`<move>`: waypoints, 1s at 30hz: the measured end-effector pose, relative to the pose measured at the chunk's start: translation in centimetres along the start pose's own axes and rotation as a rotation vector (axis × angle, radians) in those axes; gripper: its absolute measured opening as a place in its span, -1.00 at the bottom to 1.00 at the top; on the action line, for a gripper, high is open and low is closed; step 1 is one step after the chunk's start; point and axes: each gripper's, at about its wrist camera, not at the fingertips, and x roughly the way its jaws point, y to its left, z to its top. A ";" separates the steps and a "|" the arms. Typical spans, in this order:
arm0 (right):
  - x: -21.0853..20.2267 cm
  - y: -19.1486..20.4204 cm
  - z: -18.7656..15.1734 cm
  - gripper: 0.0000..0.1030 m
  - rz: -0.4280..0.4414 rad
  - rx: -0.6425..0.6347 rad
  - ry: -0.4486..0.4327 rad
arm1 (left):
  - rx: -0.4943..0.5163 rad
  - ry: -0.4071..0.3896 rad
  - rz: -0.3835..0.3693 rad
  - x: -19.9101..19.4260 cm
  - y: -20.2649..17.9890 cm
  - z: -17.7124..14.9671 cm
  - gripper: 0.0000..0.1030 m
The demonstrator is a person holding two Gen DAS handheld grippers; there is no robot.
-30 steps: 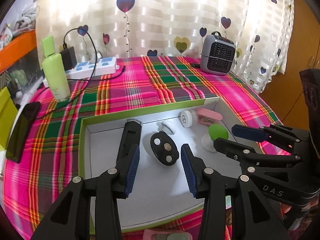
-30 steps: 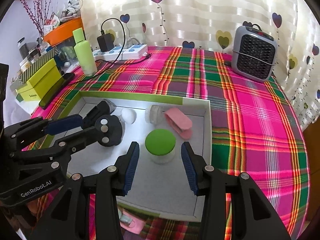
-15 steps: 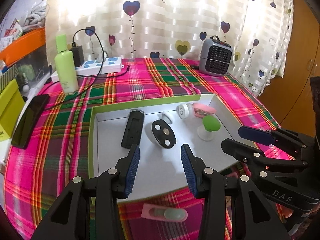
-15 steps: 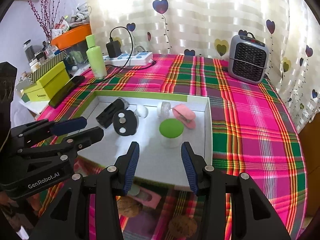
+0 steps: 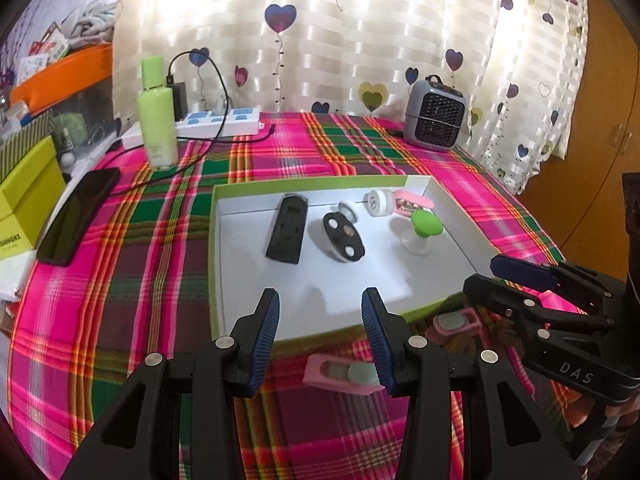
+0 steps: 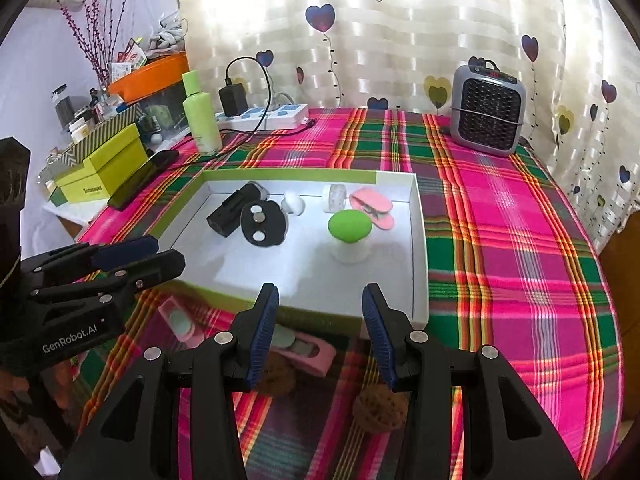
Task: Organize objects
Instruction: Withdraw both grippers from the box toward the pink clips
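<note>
A green-rimmed box (image 5: 214, 256) (image 6: 418, 264) with a white floor holds a black bar (image 5: 287, 229), a black disc with metal studs (image 5: 345, 236) (image 6: 264, 222), a white roll (image 5: 378, 202), a pink clip (image 6: 372, 204) and a green-capped white stand (image 5: 424, 222) (image 6: 349, 225). On the cloth in front lie two pink cases (image 5: 342, 374) (image 5: 456, 322) (image 6: 304, 350) (image 6: 180, 318) and two walnuts (image 6: 380, 408) (image 6: 278, 374). My left gripper (image 5: 320, 336) hovers open over the box's near edge. Beside it, my right gripper (image 6: 320, 336) is open and holds nothing.
The table wears a pink and green plaid cloth. At the back stand a green bottle (image 5: 157, 120), a power strip with a charger (image 5: 218, 122) and a small grey heater (image 6: 488, 110). A phone (image 5: 78, 216) and yellow-green boxes (image 6: 102, 168) lie at the left.
Both grippers have drawn back from over the box toward the table's near side. The pink cases and the walnuts in front of the box have come into view.
</note>
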 end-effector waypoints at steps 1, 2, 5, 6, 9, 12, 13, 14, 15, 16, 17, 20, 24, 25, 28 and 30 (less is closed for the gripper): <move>-0.1 0.1 -0.1 -0.13 0.001 0.000 0.001 | -0.004 -0.001 -0.003 -0.1 0.1 -0.1 -0.20; -0.2 0.1 -0.2 -0.13 0.000 -0.002 -0.002 | -0.005 -0.001 -0.006 -0.3 0.2 -0.1 -0.20; -0.7 0.3 -0.6 -0.13 -0.002 -0.009 -0.018 | -0.007 -0.004 -0.018 -0.7 0.3 -0.4 -0.20; -0.9 0.3 -0.8 -0.13 0.004 -0.009 -0.019 | -0.004 -0.004 -0.023 -0.9 0.3 -0.6 -0.20; -1.0 0.4 -1.3 -0.13 0.017 -0.010 -0.009 | 0.009 0.003 -0.029 -1.2 0.4 -1.4 -0.20; -1.2 0.5 -1.9 -0.13 0.031 -0.015 0.003 | 0.011 0.015 -0.046 -1.3 0.7 -2.2 -0.20; -1.2 0.5 -2.2 -0.13 0.036 -0.014 0.009 | 0.011 0.018 -0.051 -1.4 0.7 -2.5 -0.20; -1.2 0.5 -2.4 -0.13 0.038 -0.013 0.012 | 0.012 0.019 -0.059 -1.4 0.7 -2.7 -0.20; -1.2 0.4 -2.5 -0.13 0.041 -0.011 0.013 | 0.015 0.024 -0.065 -1.3 0.7 -2.9 -0.20; -1.2 0.4 -2.7 -0.13 0.046 -0.008 0.015 | 0.016 0.028 -0.068 -1.3 0.7 -3.2 -0.20; -1.2 0.4 -2.7 -0.13 0.050 -0.005 0.017 | 0.018 0.032 -0.073 -1.2 0.7 -3.3 -0.20; -1.1 0.3 -3.0 -0.13 0.065 0.002 0.025 | 0.023 0.048 -0.084 -0.9 0.4 -3.6 -0.20; -0.8 0.6 -3.3 -0.13 0.073 -0.002 0.037 | 0.032 0.059 -0.102 -0.6 0.1 -3.7 -0.15; -0.8 0.6 -3.4 -0.13 0.073 -0.003 0.040 | 0.032 0.061 -0.103 -0.5 0.1 -3.8 -0.12; -0.6 0.6 -3.6 -0.13 0.081 -0.002 0.050 | 0.033 0.069 -0.107 -0.2 0.0 -3.8 -0.09; -0.4 0.7 -3.6 -0.13 0.084 -0.002 0.054 | 0.035 0.071 -0.102 0.0 0.1 -3.8 -0.08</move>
